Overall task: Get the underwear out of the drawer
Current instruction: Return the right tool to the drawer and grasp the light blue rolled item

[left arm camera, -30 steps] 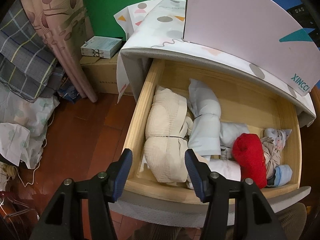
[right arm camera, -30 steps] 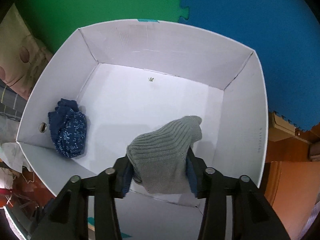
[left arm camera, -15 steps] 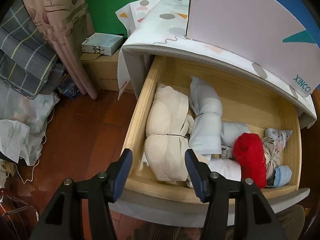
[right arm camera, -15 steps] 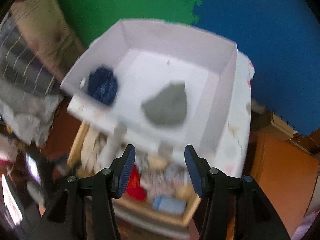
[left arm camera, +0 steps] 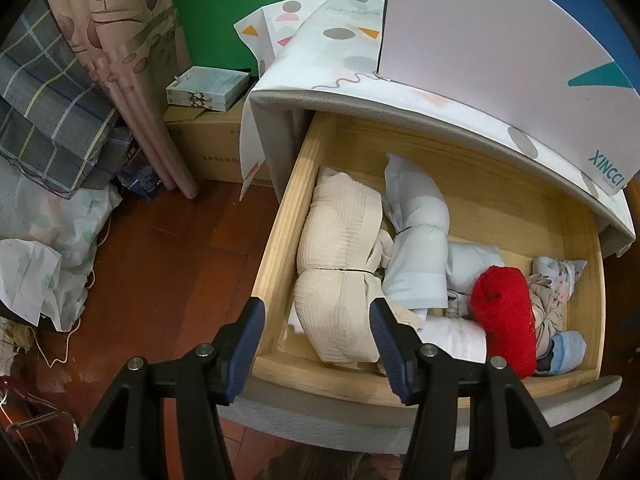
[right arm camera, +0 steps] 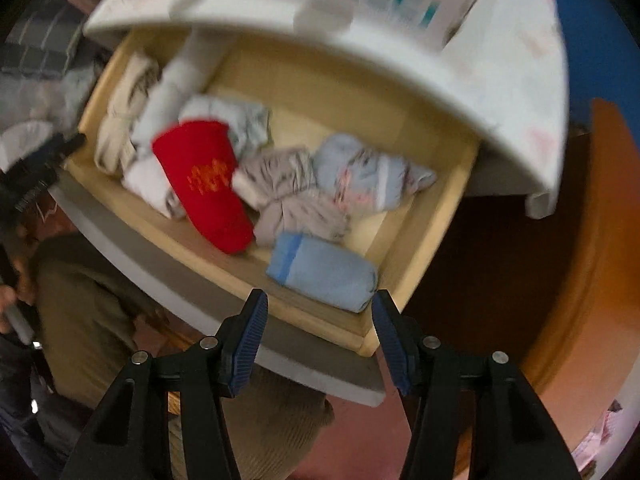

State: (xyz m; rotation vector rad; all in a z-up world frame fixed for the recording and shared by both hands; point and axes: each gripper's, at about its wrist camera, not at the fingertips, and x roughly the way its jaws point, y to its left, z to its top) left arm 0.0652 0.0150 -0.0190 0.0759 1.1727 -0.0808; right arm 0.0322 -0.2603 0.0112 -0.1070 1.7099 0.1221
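The open wooden drawer [left arm camera: 280, 216] [right arm camera: 424, 236] holds several rolled underwear pieces: a cream roll [left arm camera: 340, 264], a pale blue roll [left arm camera: 416, 248], a red roll [left arm camera: 504, 316] [right arm camera: 208, 184], a grey bundle [right arm camera: 292, 192], a patterned blue piece [right arm camera: 360, 176] and a light blue roll [right arm camera: 324, 272]. My left gripper [left arm camera: 316, 344] is open and empty above the drawer's front left corner, over the cream roll. My right gripper [right arm camera: 316, 340] is open and empty above the drawer's front edge, just in front of the light blue roll.
A white box [left arm camera: 500, 52] stands on the cabinet top above the drawer. Left of the cabinet are a cardboard carton [left arm camera: 200, 136], a curtain [left arm camera: 132, 60] and piled cloth [left arm camera: 44, 248] on the wooden floor. A person's clothing [right arm camera: 84, 312] is left of the right gripper.
My right gripper let go of the grey knit piece in the white box, opened, and swung down to the drawer's front right. My left gripper has barely moved.
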